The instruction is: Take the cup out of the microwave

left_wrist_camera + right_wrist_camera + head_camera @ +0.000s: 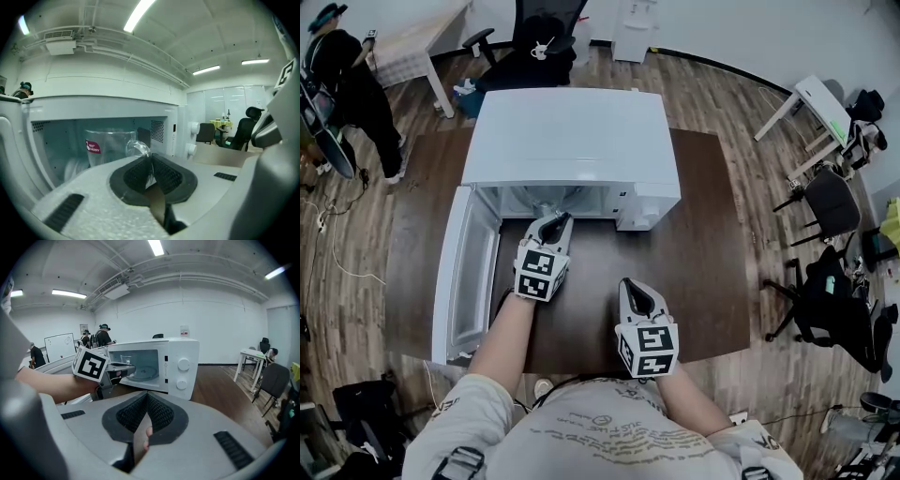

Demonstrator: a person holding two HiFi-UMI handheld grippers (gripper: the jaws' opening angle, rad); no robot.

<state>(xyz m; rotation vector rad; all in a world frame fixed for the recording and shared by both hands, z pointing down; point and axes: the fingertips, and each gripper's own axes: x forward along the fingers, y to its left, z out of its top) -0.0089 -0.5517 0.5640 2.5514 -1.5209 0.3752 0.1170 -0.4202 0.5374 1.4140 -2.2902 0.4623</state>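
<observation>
The white microwave (572,141) stands on the dark table with its door (469,272) swung open to the left. A clear glass cup (105,147) with a red label stands inside the cavity. My left gripper (553,220) reaches into the opening. In the left gripper view its jaws (149,157) are shut on the cup's handle (137,147). My right gripper (635,284) hovers over the table in front of the microwave, shut with nothing in it. The right gripper view shows the microwave (180,366), the cup (125,361) and the left gripper's marker cube (92,364).
The brown table (703,253) has bare room to the right of the microwave and in front of it. A black office chair (539,47) stands behind the table. A person (347,84) stands at the far left. White desks and more chairs stand at the right.
</observation>
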